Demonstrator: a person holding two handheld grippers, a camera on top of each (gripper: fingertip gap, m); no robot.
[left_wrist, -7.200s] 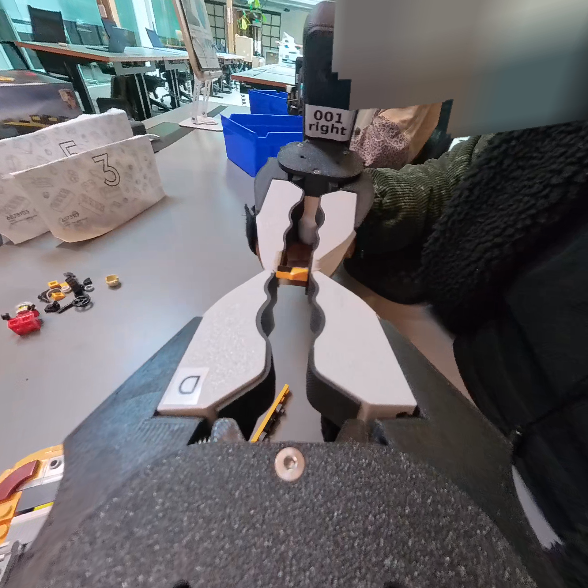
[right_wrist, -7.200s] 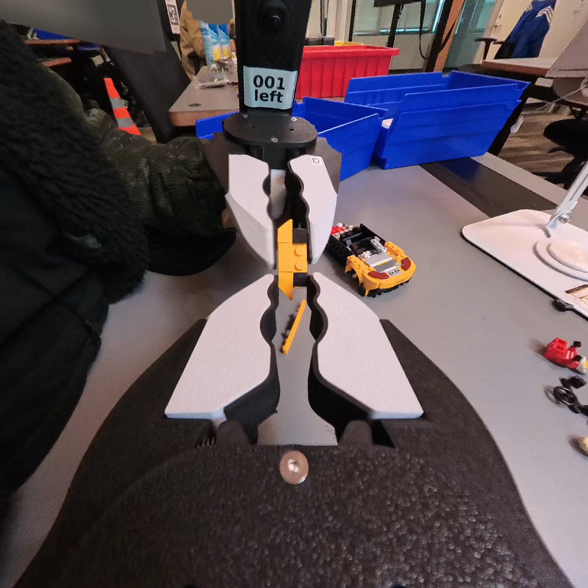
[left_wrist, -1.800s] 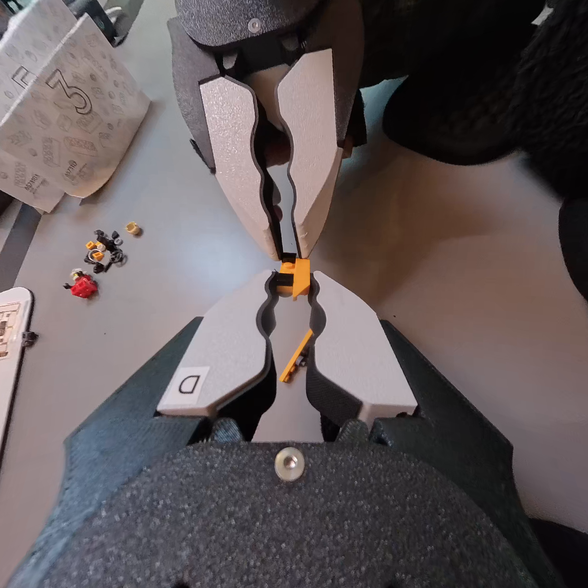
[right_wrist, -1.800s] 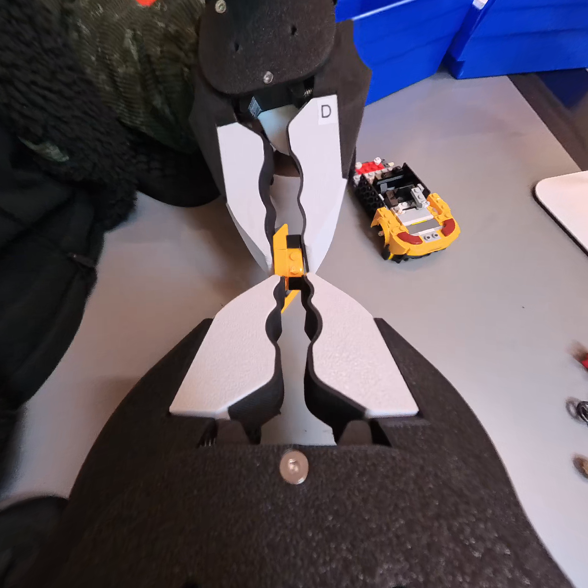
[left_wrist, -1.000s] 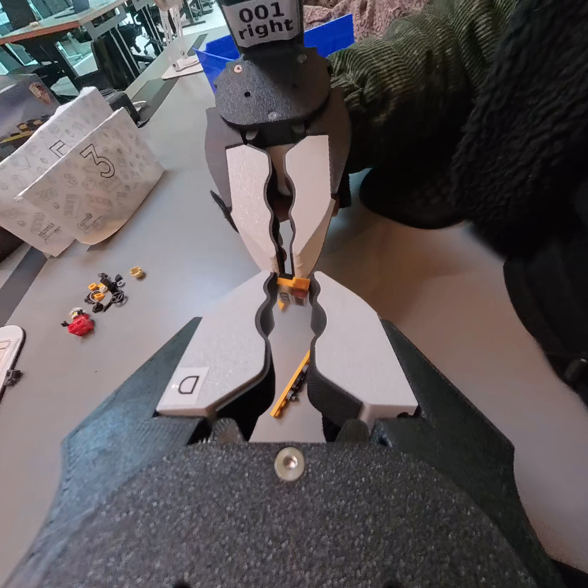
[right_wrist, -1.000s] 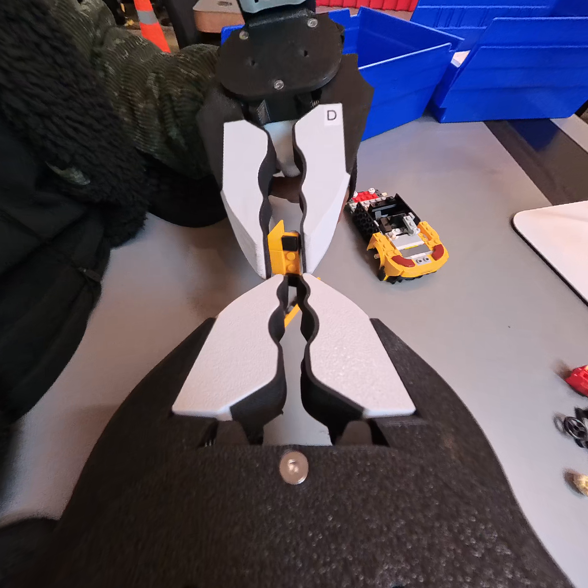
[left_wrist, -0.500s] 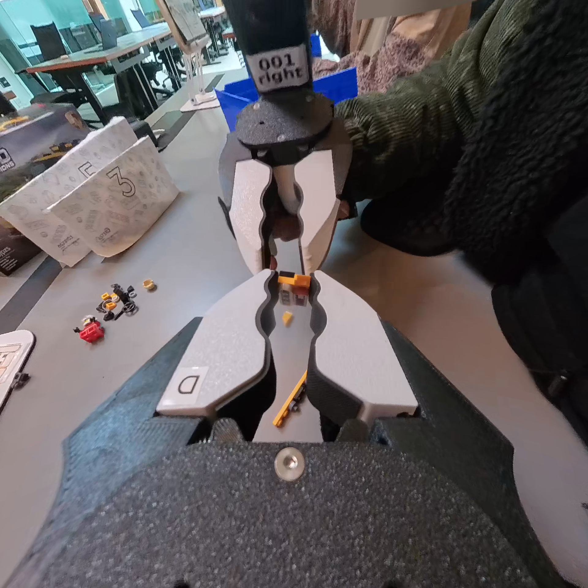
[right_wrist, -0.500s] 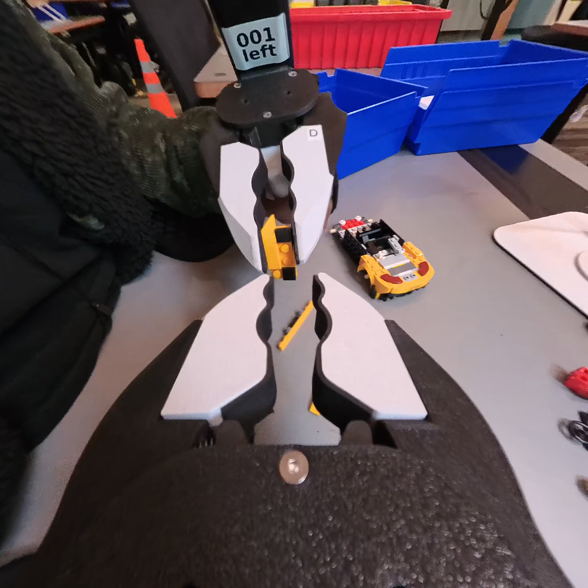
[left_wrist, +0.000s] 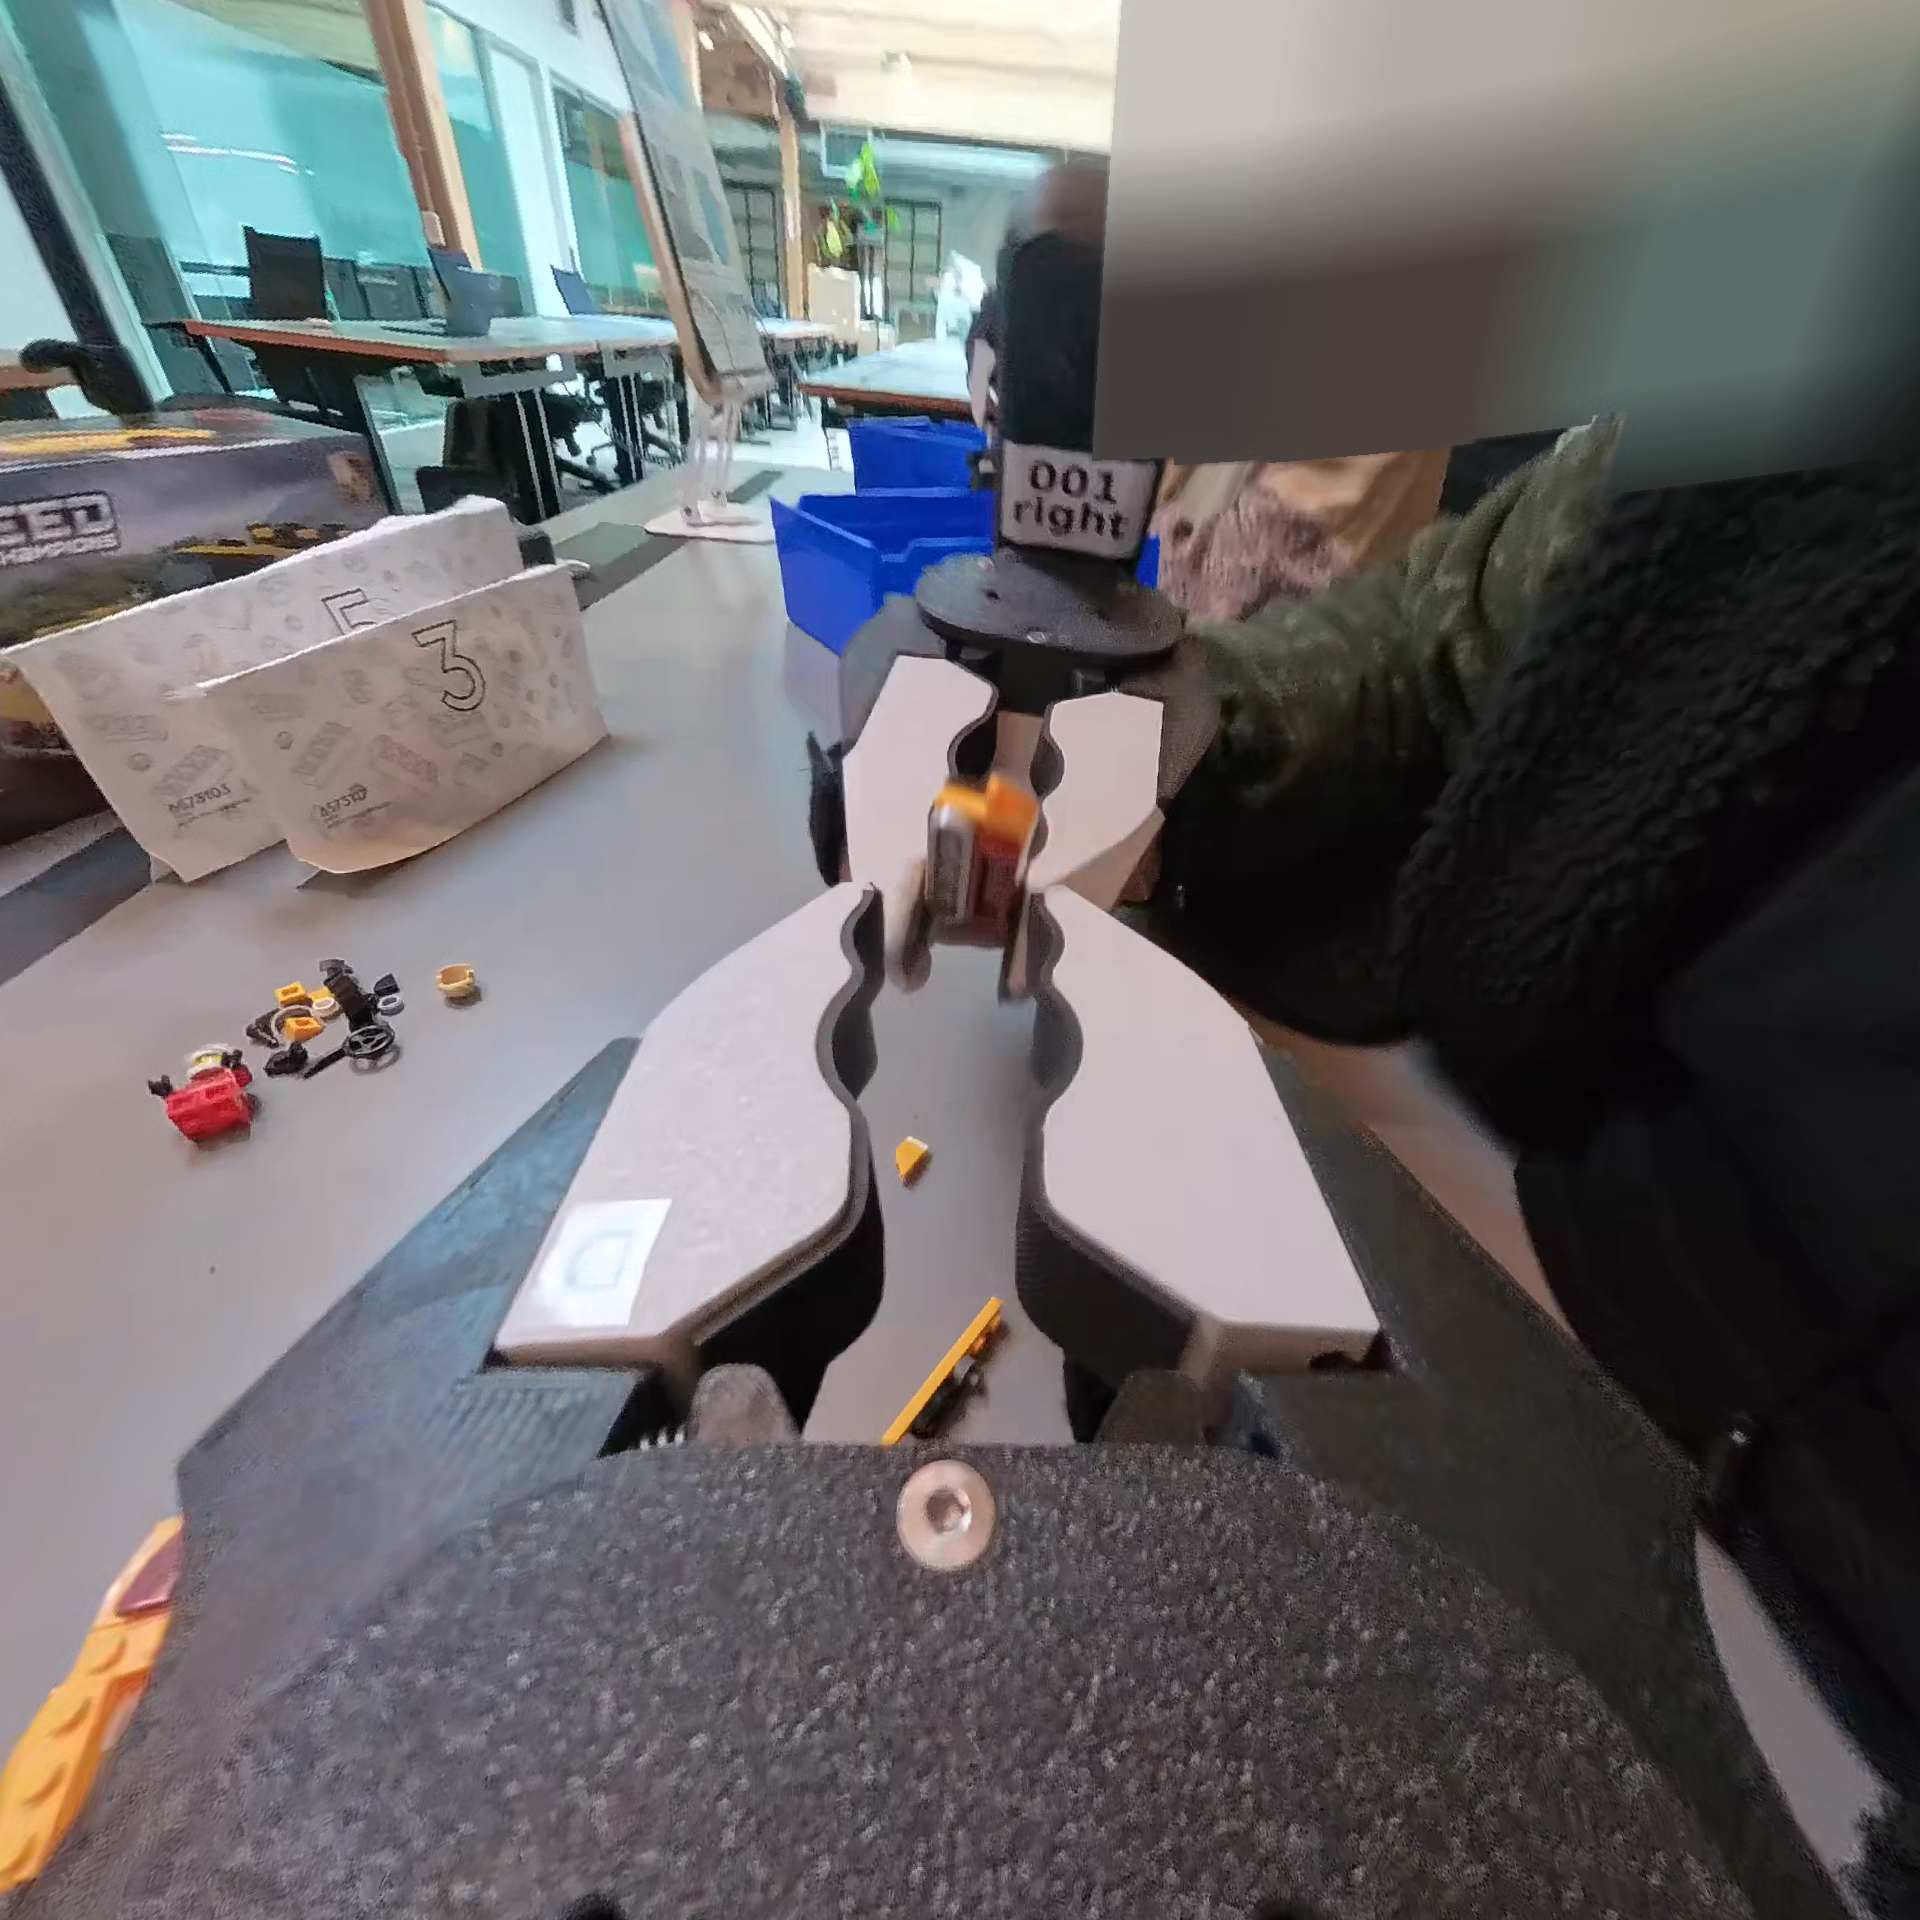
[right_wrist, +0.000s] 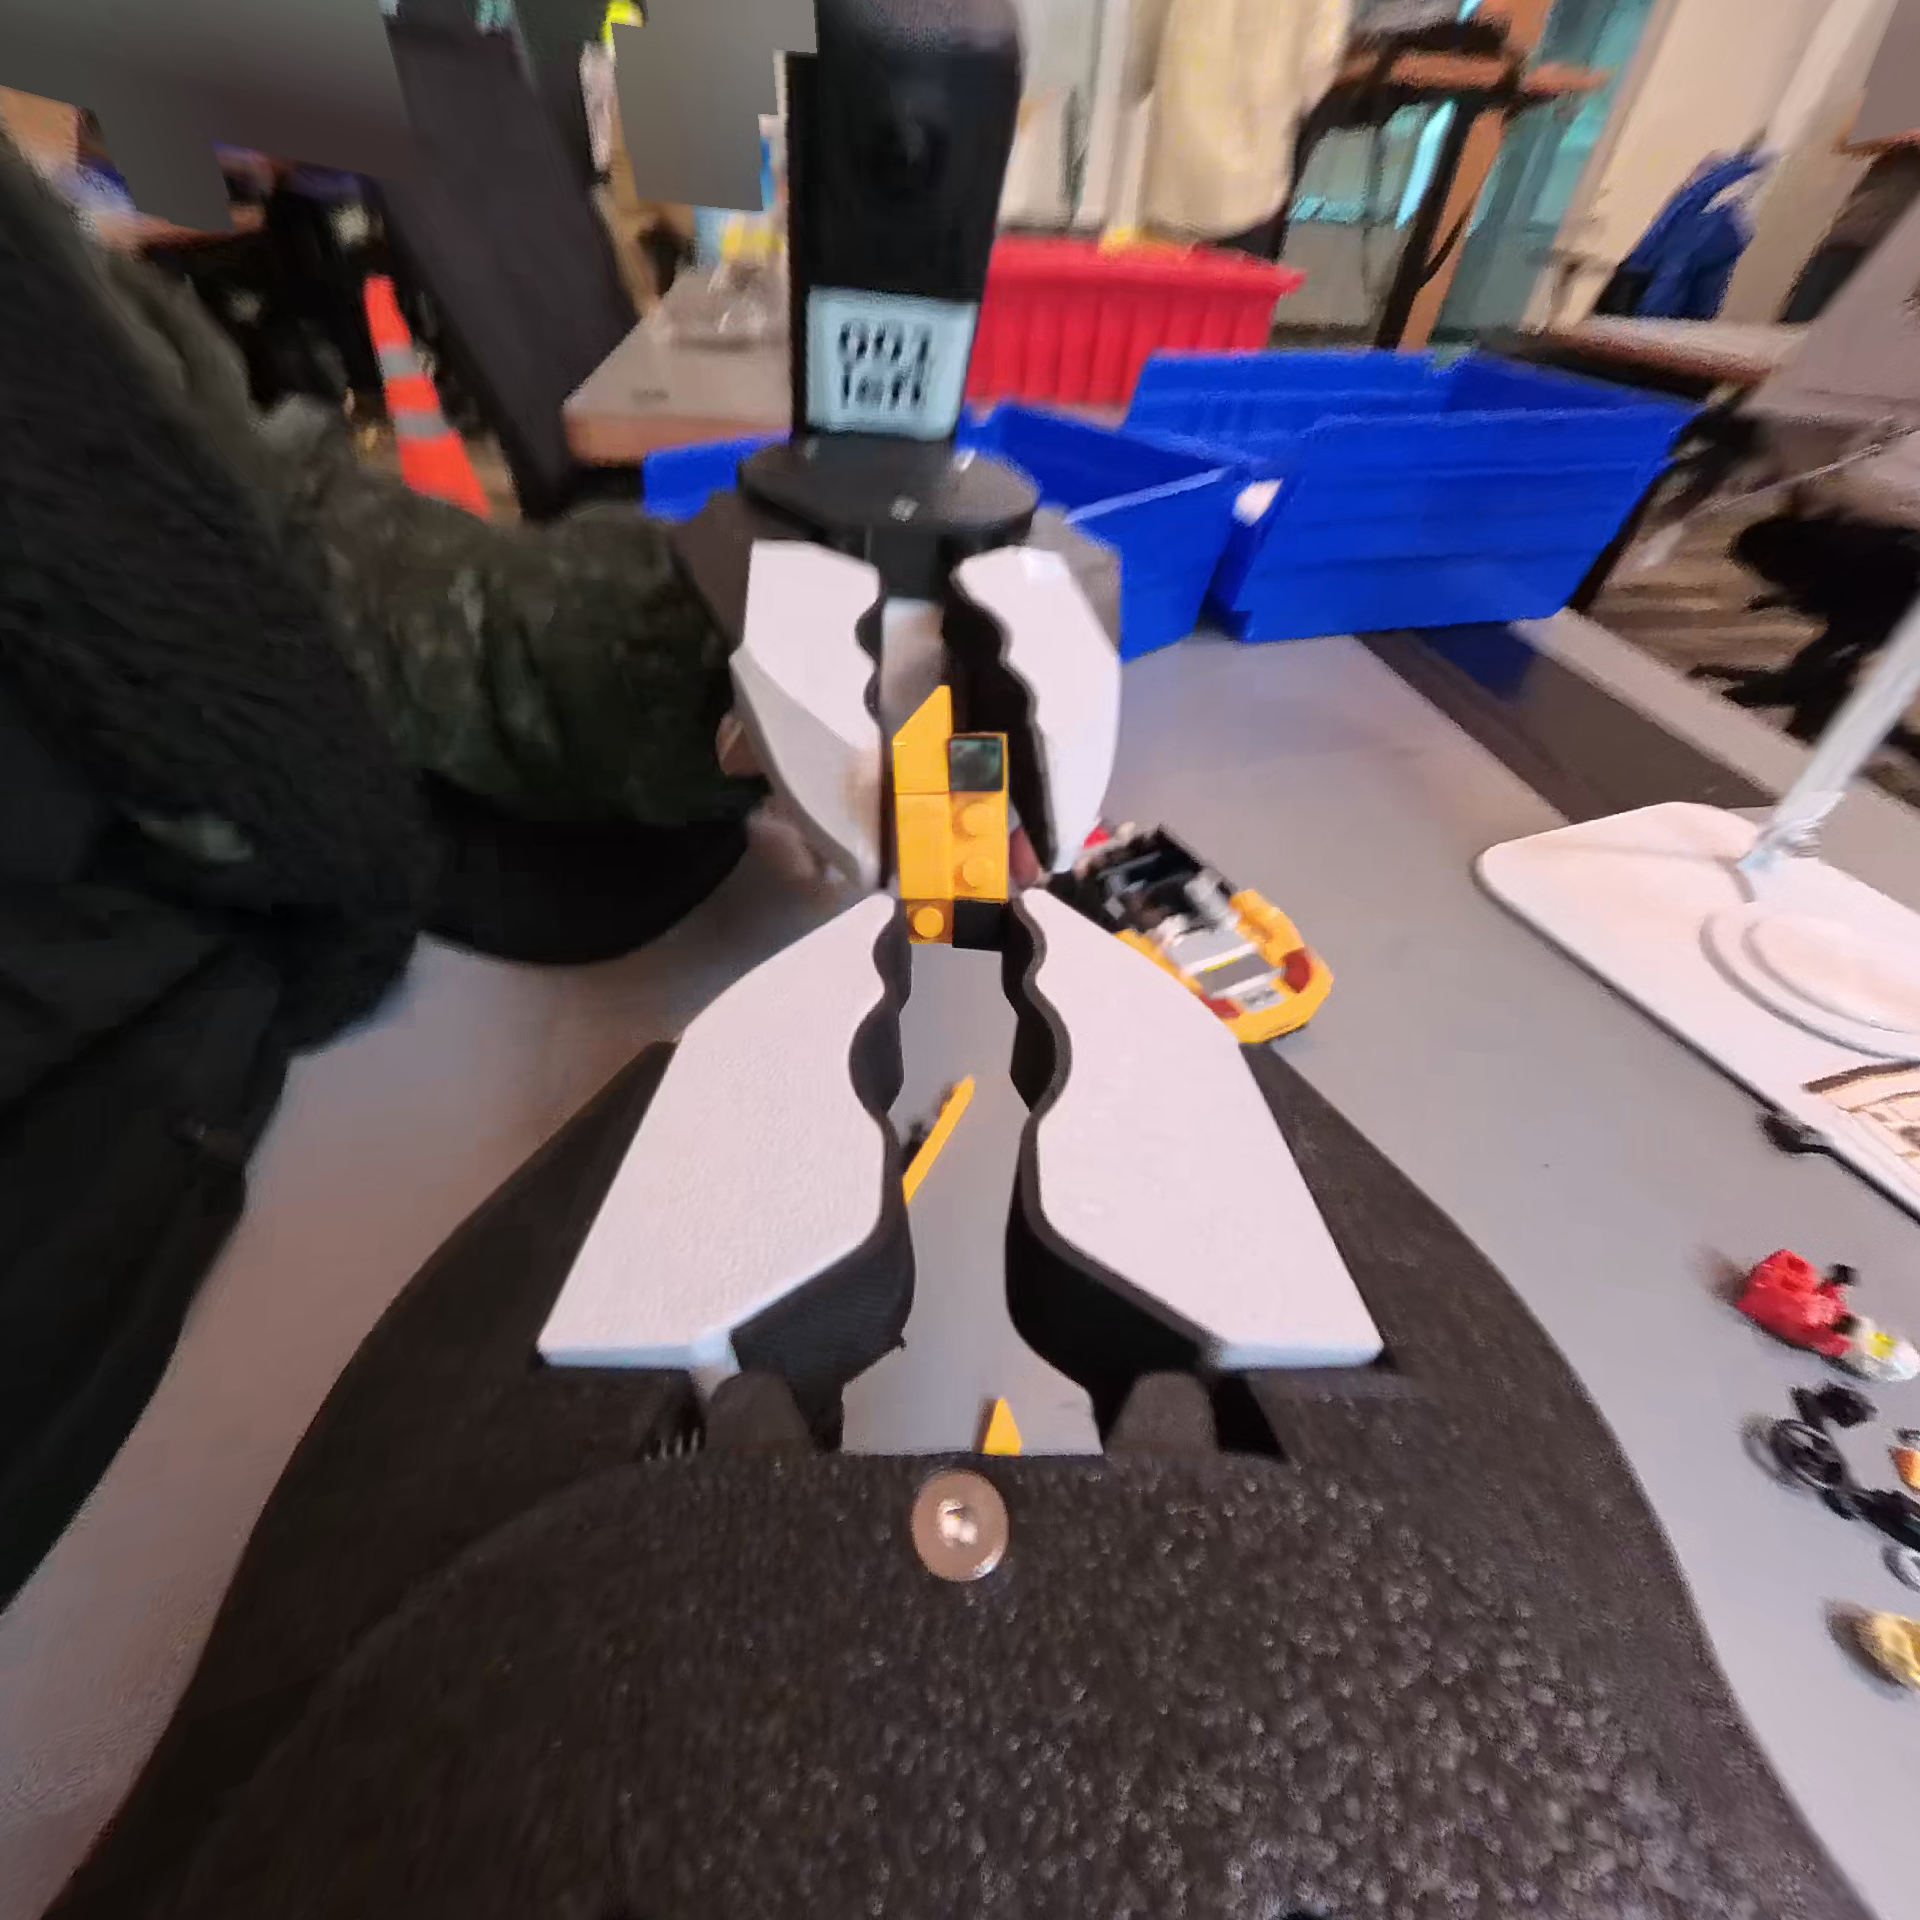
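Note:
A small yellow, black and dark-red brick assembly (right_wrist: 951, 831) stands upright between the two grippers, above the grey table (right_wrist: 1455, 831). My right gripper (right_wrist: 958, 920) is shut on its lower end, with both pads against it. My left gripper (left_wrist: 951, 914) is open, and its tips stand beside the blurred assembly (left_wrist: 982, 852) with a gap on the left side. In the right wrist view the left gripper (right_wrist: 961, 862) faces me with its fingers spread around the assembly's upper part. In the left wrist view the right gripper (left_wrist: 977, 883) faces me.
A small yellow wedge (left_wrist: 912, 1158) and a yellow strip (left_wrist: 945, 1371) lie on the table under the grippers. A part-built yellow car (right_wrist: 1216, 956) stands right of them. Loose small parts (left_wrist: 332, 1023), a red piece (left_wrist: 208, 1107), paper bags (left_wrist: 416, 717), blue bins (right_wrist: 1434, 520) and a white lamp base (right_wrist: 1714, 935) are around. The red piece (left_wrist: 208, 1107) is about equally far from each gripper, around 25 cm. The right camera catches it too, in the right wrist view (right_wrist: 1774, 1279).
Half a second ago my left gripper held the assembly and my right gripper was open below it. Now the right has closed on its lower end and the left has opened.

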